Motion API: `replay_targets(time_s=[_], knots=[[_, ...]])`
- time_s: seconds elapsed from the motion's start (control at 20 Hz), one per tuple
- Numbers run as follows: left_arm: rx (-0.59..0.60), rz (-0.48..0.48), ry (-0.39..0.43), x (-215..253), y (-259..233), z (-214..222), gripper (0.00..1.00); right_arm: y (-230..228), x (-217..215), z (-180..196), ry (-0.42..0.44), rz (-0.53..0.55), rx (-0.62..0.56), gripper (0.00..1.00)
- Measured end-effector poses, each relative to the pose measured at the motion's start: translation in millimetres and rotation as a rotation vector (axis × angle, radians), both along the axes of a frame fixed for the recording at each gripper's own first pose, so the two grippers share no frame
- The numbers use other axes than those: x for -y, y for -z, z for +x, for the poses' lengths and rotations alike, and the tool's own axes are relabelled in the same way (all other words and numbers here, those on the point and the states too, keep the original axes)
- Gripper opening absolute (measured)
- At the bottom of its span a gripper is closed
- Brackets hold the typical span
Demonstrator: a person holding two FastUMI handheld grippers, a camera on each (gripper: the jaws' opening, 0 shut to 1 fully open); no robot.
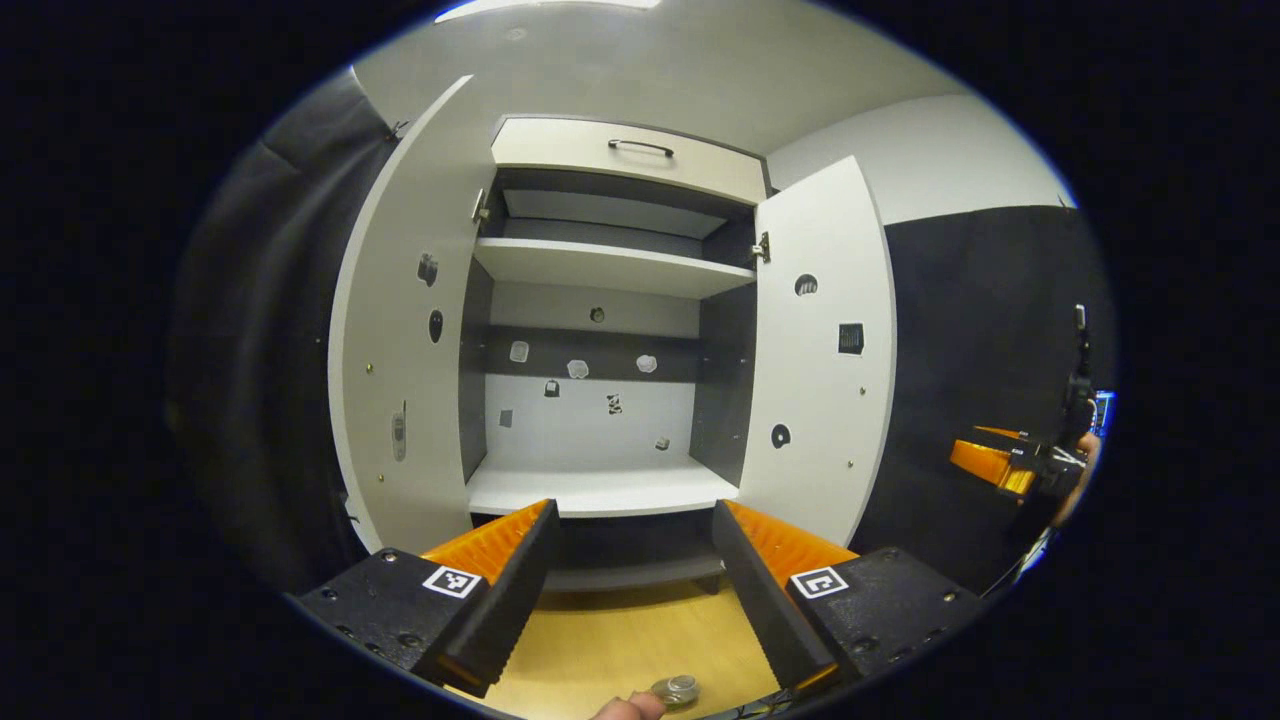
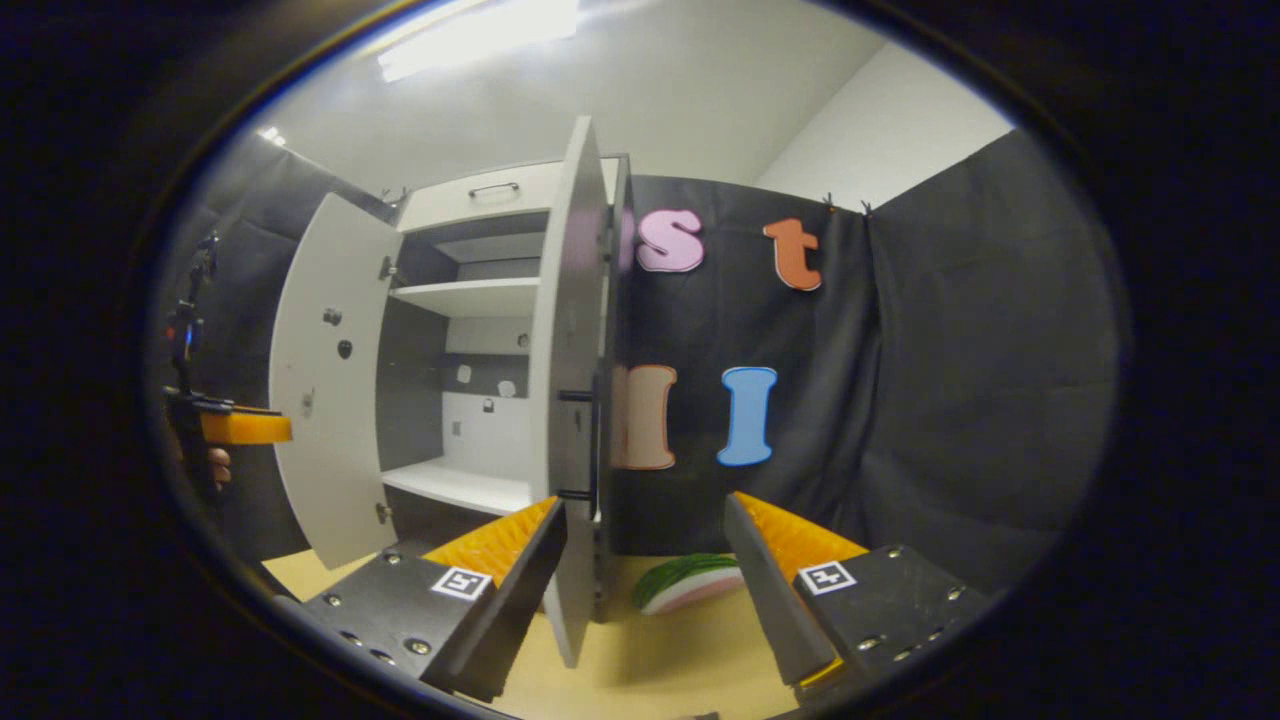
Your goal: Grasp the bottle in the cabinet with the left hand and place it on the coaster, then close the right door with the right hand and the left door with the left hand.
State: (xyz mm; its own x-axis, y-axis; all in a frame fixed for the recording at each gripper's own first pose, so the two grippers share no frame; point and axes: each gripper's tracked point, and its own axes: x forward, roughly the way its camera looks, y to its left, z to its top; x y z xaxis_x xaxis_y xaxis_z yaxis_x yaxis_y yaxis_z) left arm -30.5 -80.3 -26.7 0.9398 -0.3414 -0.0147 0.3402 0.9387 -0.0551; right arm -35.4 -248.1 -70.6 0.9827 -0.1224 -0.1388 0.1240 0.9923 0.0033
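- Left gripper [image 1: 630,575] faced the open cabinet [image 1: 610,260], jaws wide, holding nothing
- Right gripper [image 2: 645,570] sat by the right door [image 2: 572,400], jaws wide, holding nothing

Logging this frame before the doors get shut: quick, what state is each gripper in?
Left gripper: open, holding nothing, facing the open cabinet.
Right gripper: open, holding nothing, by the right door edge.

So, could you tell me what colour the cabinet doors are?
White; the left gripper view shows both doors best.
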Motion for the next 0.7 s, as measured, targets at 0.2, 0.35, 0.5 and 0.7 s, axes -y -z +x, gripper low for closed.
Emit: replay_targets(time_s=[0.2,0.35,0.5,0.7], knots=[[0.015,0.027,-0.015,-22.1,-18.9,2.6,0.96,-6.0,47.2,16.1,0.08,0.028,0.028,0.96],[0.018,0.031,0.003,-26.9,-22.8,6.8,0.96,-5.8,76.7,36.2,0.132,0.011,0.01,0.93],[0.041,0.07,-0.014,-35.5,-23.2,14.5,0.92,-10.0,93.2,58.4,0.182,-0.02,0.013,0.93],[0.047,0.04,-0.027,-42.3,-22.1,16.6,0.96,-14.0,80.1,90.3,0.172,0.023,0.037,0.96]])
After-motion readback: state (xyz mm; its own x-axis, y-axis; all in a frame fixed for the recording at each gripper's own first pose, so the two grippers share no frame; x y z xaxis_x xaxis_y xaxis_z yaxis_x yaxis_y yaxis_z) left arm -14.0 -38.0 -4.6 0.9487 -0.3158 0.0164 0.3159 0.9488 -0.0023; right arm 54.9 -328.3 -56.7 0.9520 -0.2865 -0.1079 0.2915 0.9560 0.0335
